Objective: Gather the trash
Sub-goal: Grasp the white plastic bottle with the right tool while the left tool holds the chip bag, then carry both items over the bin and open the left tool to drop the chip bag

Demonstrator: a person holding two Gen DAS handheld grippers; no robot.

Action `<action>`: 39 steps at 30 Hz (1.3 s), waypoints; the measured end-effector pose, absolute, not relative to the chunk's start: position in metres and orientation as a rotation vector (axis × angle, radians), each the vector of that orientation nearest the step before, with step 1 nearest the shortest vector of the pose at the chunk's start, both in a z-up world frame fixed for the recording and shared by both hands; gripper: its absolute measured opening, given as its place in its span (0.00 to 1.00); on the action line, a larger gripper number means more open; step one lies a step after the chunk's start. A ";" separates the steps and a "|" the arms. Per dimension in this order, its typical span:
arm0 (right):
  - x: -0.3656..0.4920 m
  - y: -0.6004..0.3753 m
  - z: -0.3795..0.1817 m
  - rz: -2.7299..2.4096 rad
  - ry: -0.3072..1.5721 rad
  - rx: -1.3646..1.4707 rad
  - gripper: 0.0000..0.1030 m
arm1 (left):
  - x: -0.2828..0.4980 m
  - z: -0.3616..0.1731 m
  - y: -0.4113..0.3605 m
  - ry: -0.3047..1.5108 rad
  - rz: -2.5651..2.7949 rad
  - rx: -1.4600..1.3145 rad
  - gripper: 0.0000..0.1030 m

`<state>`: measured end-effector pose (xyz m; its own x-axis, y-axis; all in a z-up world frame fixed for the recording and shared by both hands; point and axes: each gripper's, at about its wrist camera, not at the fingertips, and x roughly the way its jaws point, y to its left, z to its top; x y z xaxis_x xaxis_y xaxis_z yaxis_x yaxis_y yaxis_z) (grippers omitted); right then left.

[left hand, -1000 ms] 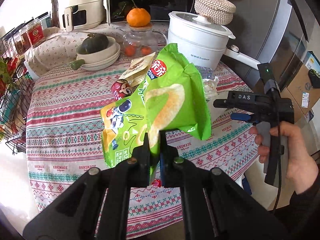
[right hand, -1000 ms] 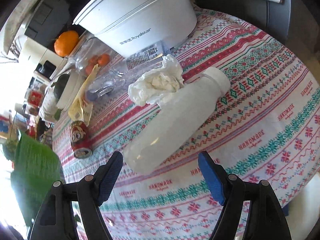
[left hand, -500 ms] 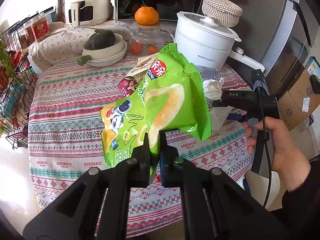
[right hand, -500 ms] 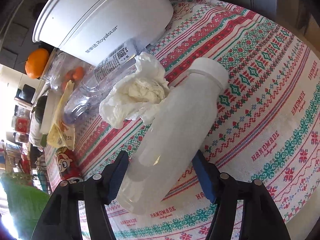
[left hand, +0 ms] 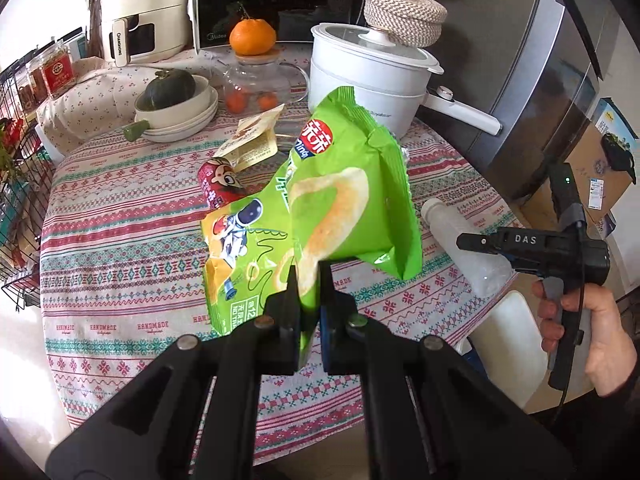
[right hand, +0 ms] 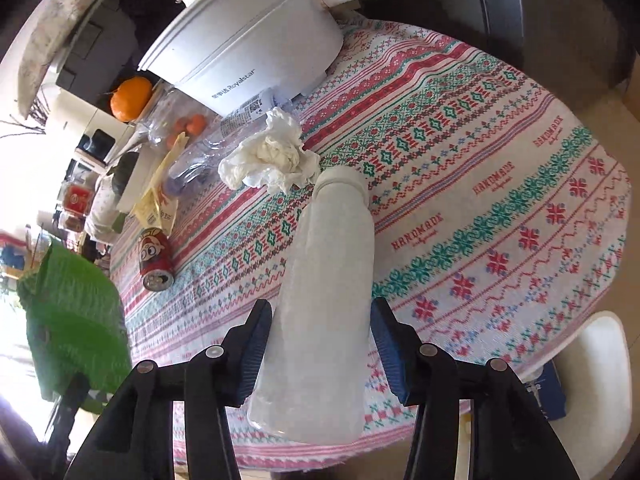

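Left gripper (left hand: 308,280): seen at lower centre of the left wrist view, fingers pressed together on the bottom edge of a green chip bag (left hand: 344,208). The bag is held upright and clear of the table, filling the centre of the frame; its back is seen at the left edge of the right wrist view.

Right gripper (right hand: 320,344): seen at lower centre of the right wrist view, fingers spread to either side of a frosted white bottle (right hand: 324,300). The bottle is laid on its side, cap toward the centre of the frame, base toward the camera. The pads (right hand: 256,348) are set just beside its lower body; contact cannot be told.

Crumpled tissue (right hand: 272,160): placed just above the bottle cap, touching it, centre of the right wrist view.

Clear plastic bottle (right hand: 224,140): laid behind the tissue, against the white electric pot (right hand: 248,48).

Red can (right hand: 154,256): laid on its side, centre left of the right wrist view.

Yellow wrapper (left hand: 252,140): found above the can, upper centre of the left wrist view.

Patterned tablecloth (right hand: 480,200): spread under all items.
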<state>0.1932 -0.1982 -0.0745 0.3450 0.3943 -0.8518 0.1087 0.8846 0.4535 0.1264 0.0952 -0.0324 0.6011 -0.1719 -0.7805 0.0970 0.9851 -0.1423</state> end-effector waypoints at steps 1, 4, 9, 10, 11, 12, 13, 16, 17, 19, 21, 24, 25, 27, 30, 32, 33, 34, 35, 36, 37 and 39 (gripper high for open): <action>0.186 -0.203 -0.069 0.206 1.209 0.467 0.49 | 0.126 -0.032 0.091 0.914 -0.164 -0.083 0.08; 0.163 -0.218 -0.056 0.236 1.189 0.437 0.49 | 0.123 -0.033 0.078 0.925 -0.197 -0.082 0.08; 0.130 -0.241 -0.042 0.266 1.161 0.418 0.49 | 0.117 -0.034 0.048 0.943 -0.280 -0.071 0.08; 0.126 -0.244 -0.040 0.264 1.161 0.422 0.49 | 0.115 -0.034 0.041 0.946 -0.294 -0.056 0.08; 0.121 -0.249 -0.039 0.265 1.159 0.431 0.49 | 0.113 -0.035 0.032 0.950 -0.312 -0.041 0.08; 0.117 -0.253 -0.037 0.268 1.151 0.436 0.49 | 0.111 -0.037 0.025 0.955 -0.329 -0.031 0.08; 0.112 -0.258 -0.035 0.270 1.142 0.435 0.49 | 0.108 -0.038 0.018 0.961 -0.347 -0.024 0.08; 0.098 -0.267 -0.027 0.274 1.112 0.409 0.49 | 0.101 -0.046 -0.003 0.986 -0.399 0.005 0.08; 0.093 -0.271 -0.024 0.275 1.101 0.403 0.49 | 0.099 -0.049 -0.010 0.995 -0.416 0.017 0.08; 0.083 -0.283 -0.019 0.269 1.084 0.395 0.49 | 0.092 -0.056 -0.025 1.016 -0.457 0.041 0.08; 0.072 -0.300 -0.017 0.254 1.070 0.392 0.49 | 0.085 -0.064 -0.041 1.041 -0.506 0.066 0.08; 0.058 -0.329 -0.020 0.215 1.066 0.404 0.49 | 0.076 -0.071 -0.067 1.071 -0.594 0.063 0.08; 0.054 -0.338 -0.021 0.204 1.068 0.412 0.49 | 0.074 -0.072 -0.075 1.077 -0.624 0.051 0.08; 0.046 -0.357 -0.025 0.181 1.072 0.428 0.49 | 0.069 -0.075 -0.093 1.083 -0.678 0.037 0.08; 0.036 -0.380 -0.029 0.150 1.078 0.449 0.49 | 0.063 -0.082 -0.119 1.096 -0.741 0.031 0.08; 0.031 -0.392 -0.033 0.130 1.084 0.463 0.49 | 0.062 -0.089 -0.134 1.113 -0.764 0.026 0.08; 0.028 -0.397 -0.034 0.122 1.087 0.467 0.49 | 0.063 -0.093 -0.140 1.126 -0.773 0.017 0.08; 0.026 -0.402 -0.036 0.114 1.089 0.471 0.49 | 0.064 -0.098 -0.144 1.138 -0.780 0.001 0.08; 0.023 -0.406 -0.037 0.107 1.090 0.473 0.49 | 0.066 -0.102 -0.149 1.156 -0.788 -0.022 0.08; 0.021 -0.410 -0.038 0.099 1.089 0.477 0.49 | 0.068 -0.107 -0.152 1.171 -0.795 -0.049 0.08; 0.019 -0.414 -0.038 0.093 1.087 0.480 0.49 | 0.068 -0.110 -0.156 1.184 -0.804 -0.076 0.08; 0.017 -0.421 -0.037 0.084 1.082 0.486 0.49 | 0.070 -0.115 -0.163 1.204 -0.828 -0.128 0.08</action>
